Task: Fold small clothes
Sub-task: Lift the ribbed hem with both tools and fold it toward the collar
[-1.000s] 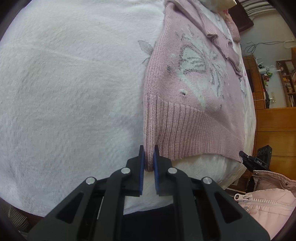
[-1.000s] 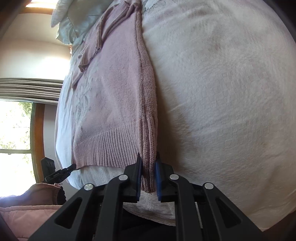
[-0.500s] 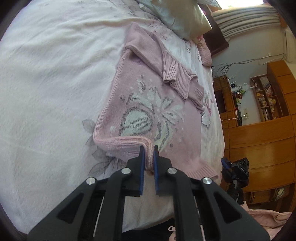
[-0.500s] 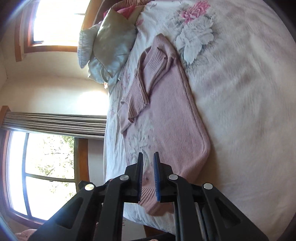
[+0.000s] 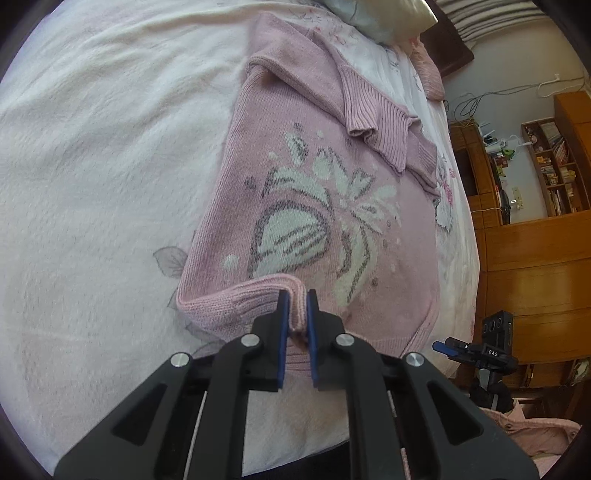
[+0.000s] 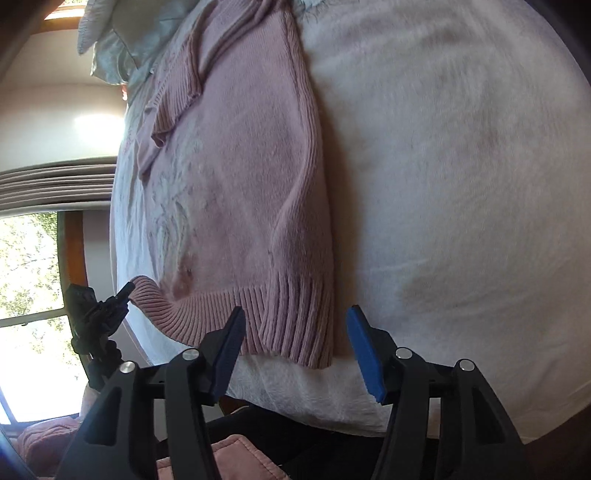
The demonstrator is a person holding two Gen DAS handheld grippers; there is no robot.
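Note:
A pink knit sweater with a white flower pattern lies on the white bedcover, its sleeves folded across the chest. My left gripper is shut on the sweater's ribbed hem corner, lifted and curled over the body. In the right wrist view the same sweater lies flat with its ribbed hem just ahead of my right gripper, which stands open, its blue pads wide apart on either side of the hem corner and nothing held.
A white flowered bedcover spreads to the left. A pillow lies at the head. Wooden cabinets and shelves stand to the right. A black tripod camera is by the bed edge. A pink jacket lies below.
My right gripper has opened and let go of the hem corner, which now lies flat on the bed. My left gripper still pinches its corner and has carried it further over the sweater.

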